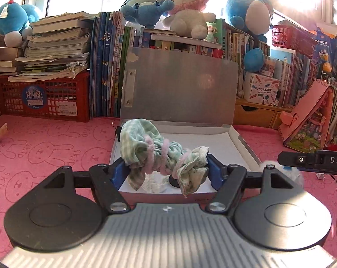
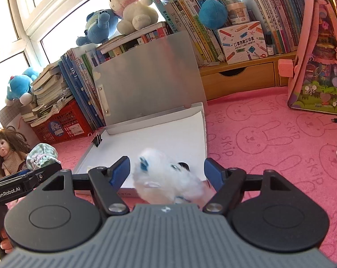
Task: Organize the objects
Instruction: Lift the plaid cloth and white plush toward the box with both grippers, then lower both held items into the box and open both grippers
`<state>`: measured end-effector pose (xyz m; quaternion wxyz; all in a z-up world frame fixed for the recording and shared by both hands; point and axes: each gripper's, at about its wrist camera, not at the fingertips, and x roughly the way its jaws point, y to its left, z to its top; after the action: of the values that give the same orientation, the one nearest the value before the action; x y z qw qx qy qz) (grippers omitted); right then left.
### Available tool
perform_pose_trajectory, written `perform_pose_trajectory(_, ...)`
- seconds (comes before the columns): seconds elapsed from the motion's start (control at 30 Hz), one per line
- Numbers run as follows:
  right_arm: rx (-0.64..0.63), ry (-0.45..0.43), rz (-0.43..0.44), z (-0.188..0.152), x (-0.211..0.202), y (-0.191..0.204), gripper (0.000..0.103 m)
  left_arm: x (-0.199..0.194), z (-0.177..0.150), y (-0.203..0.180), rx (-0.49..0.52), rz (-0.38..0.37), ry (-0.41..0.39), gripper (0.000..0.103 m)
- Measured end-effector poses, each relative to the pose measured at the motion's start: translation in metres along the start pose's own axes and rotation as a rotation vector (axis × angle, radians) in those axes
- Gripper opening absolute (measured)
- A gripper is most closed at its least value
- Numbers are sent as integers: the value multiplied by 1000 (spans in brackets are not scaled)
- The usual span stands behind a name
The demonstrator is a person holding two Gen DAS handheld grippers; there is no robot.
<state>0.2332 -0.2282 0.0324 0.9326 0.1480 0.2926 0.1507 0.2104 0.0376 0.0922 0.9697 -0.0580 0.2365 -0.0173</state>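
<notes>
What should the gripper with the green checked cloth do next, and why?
Probably lower the cloth into the open white box and let go. The left gripper holds the bundle just above the box's front edge, and the box floor behind it looks bare.

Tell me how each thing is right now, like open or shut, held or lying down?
Box: open, lid propped upright against the books.
Green checked cloth: bunched up, held between the fingers of the left hand-held gripper, above the box.
White fluffy toy: between the fingers of the right hand-held gripper; grip unclear.
Binder clip: clipped on the box's left edge.
Doll: sitting upright beside the red crate.
</notes>
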Motion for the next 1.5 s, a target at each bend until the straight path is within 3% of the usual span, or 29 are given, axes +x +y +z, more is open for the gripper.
perform_pose_trajectory(0.1, -5, -1, -12, 7, 15, 0, 76, 26, 5, -2, -12, 26, 18, 76)
perform_pose_trajectory(0.17, -12, 24, -35, 9, 25, 1, 67, 40, 5, -1, -18, 47, 28, 76)
perform_pose_trajectory(0.23, -26, 18, -66, 6, 23, -1, 65, 48, 4, 2, -37, 60, 39, 76)
perform_pose_trajectory(0.43, -144, -27, -126, -26, -20, -11, 93, 43, -11, 7, -24, 45, 39, 76)
perform_pose_trajectory(0.57, -207, -39, -147, -60, -55, -10, 102, 36, -16, 11, -29, 33, 29, 76)
perform_pose_trajectory(0.7, -311, -30, -154, -89, -66, 1, 103, 36, -19, 11, -14, 39, 30, 76)
perform_pose_trajectory(0.9, -404, 58, -150, -112, -43, 17, 103, 32, -24, 10, 7, 45, 29, 76)
perform_pose_trajectory(1.1, -338, 158, -132, -119, -26, 14, 99, 33, -29, 16, -10, 50, 50, 76)
perform_pose_trajectory(1.17, -331, 150, -140, -117, -29, 15, 87, 36, -33, 18, -18, 51, 64, 76)
perform_pose_trajectory(1.5, -178, 41, -71, -61, -31, 11, 85, 41, -24, 17, -24, 46, 53, 76)
